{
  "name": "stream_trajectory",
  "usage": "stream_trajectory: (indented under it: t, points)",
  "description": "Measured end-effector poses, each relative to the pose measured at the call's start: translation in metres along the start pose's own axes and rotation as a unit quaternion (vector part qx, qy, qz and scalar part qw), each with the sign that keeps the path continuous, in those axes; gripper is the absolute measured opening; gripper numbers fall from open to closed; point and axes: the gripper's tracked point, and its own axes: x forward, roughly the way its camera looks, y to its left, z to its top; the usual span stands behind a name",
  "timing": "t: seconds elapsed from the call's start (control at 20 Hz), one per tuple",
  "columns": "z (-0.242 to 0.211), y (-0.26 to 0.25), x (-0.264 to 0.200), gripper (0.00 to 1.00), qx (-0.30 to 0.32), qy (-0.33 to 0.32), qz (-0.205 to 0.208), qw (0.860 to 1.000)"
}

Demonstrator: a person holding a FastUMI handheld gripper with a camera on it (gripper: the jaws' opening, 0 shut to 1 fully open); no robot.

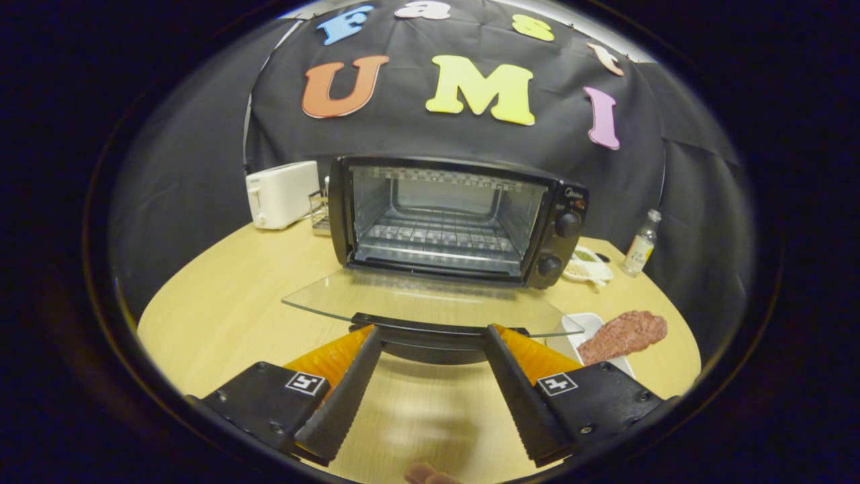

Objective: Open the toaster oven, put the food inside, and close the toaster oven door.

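Glass door (430,299) of toaster oven (457,218) folded down flat, dark handle (433,329) at its front lip just ahead of the fingertips. Cavity open, wire rack (437,235) bare. Opening step judged done; loading and closing still to come.

Tongs (433,336) spread wide, tips flanking the handle ends, gripping nothing, neither finger clearly pressing on the handle.

Food, a reddish slab of meat (623,335), lying across a white tray (591,328) beside the door's corner, well off to the side of the fingers, on the wooden surface (222,316). Farther out: white toaster (282,193) beside the oven, small bottle (641,243) and a dish (590,264) beyond the knobs (568,224).

Risks from here, as judgement:
- Swinging across to the meat with tips low: likely clip on the glass edge, door knocked up or oven shoved back.
- Pinching the overhanging slab at one end: droop, slip, or tray dragged along.
- Entering the cavity too low: meat catching on the door.
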Motion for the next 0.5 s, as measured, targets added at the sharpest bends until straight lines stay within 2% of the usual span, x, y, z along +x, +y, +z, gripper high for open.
stream_trajectory:
  t: [0.15, 0.3, 0.5]
  points:
    - [-0.015, 0.002, 0.004, 1.0, 0.019, 0.027, 0.006, 0.999]
    - [-0.03, 0.01, 0.011, 1.0, 0.041, 0.058, 0.033, 0.997]
    - [-0.019, 0.012, 0.001, 0.99, 0.043, 0.044, 0.065, 0.996]
